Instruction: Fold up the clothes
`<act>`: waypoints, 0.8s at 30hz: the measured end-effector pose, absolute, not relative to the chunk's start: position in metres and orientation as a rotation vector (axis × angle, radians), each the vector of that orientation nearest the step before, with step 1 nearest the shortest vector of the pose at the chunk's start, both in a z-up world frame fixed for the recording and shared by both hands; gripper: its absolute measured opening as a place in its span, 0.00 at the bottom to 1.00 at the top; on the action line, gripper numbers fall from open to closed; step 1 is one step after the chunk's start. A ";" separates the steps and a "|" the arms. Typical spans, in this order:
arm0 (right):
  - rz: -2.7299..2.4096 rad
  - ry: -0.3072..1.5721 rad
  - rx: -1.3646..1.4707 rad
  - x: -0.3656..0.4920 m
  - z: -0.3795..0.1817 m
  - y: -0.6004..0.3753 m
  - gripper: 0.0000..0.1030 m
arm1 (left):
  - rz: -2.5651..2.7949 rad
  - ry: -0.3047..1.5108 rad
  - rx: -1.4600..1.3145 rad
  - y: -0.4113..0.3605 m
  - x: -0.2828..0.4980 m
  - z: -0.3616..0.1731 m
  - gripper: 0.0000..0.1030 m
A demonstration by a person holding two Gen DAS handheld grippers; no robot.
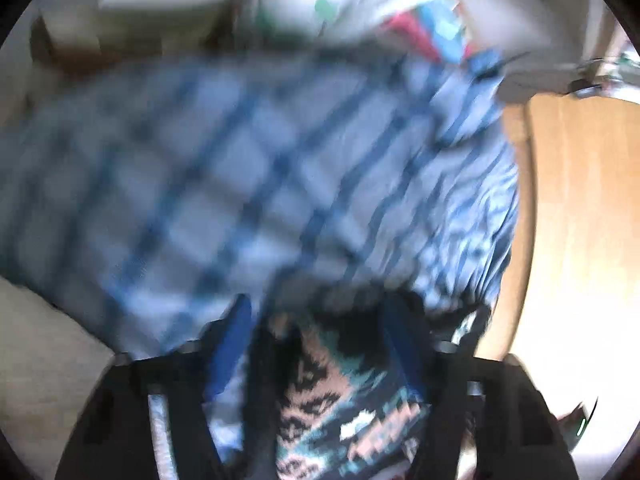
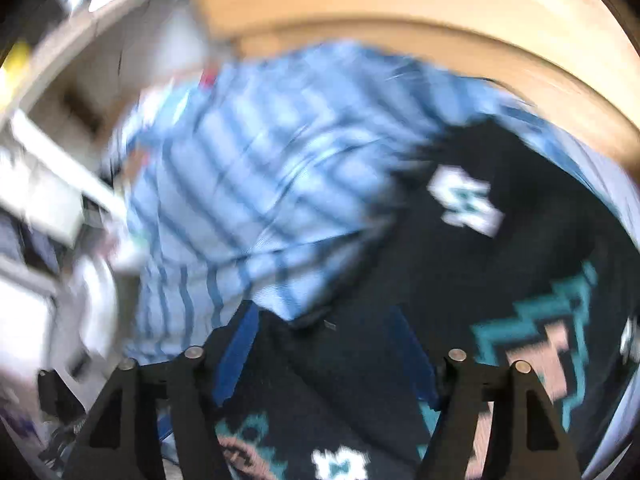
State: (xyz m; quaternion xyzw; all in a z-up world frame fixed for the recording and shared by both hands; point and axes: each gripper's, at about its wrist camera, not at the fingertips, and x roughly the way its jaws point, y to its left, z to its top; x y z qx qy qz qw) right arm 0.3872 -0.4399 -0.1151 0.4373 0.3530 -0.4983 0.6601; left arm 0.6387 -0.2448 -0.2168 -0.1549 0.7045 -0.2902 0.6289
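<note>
A: Status on the fold?

B: Both views are badly motion-blurred, so take this as coarse. The blue plaid shirt lies spread over most of the bed, rumpled toward the wooden floor side. It reads as bunched, not squared. I can't make out a clean fold line on it.

A: Second garment?

B: The black patterned garment, with teal, pink and white motifs, lies at the near edge, partly under the plaid shirt's hem. It also looks unfolded, just spread flat.

A: Grippers?

B: On the left gripper, the blue pads stand apart. The patterned cloth shows between them, but nothing looks pinched. On the right gripper, the pads are also apart, over the black fabric just past the plaid hem. I see no cloth clamped there either.

A: So nothing is held?

B: That's my read. Both tools are empty and point steeply down at the pile.

A: Progress?

B: I'd call it early or between folds. There's no finished stack in view. Both pieces still need folding, judging by how they lie. Clutter and shelving sit beyond the far edge and aren't relevant.

A: Risk?

B: The overlapping hems are the risk. A grab near that edge could catch both garments.
</note>
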 end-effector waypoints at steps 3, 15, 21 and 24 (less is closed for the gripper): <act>-1.190 0.719 1.102 0.342 -0.121 -0.405 0.25 | -0.799 1.533 -0.219 -0.256 0.636 -0.186 0.60; -1.259 0.785 1.445 0.302 -0.254 -0.323 0.14 | -0.886 1.367 0.450 -0.316 0.577 -0.247 0.04; -1.266 0.752 1.423 0.310 -0.233 -0.326 0.30 | -0.870 1.380 0.467 -0.315 0.569 -0.215 0.03; -1.318 0.613 1.454 0.287 -0.210 -0.307 0.31 | -0.963 1.390 0.429 -0.299 0.554 -0.192 0.03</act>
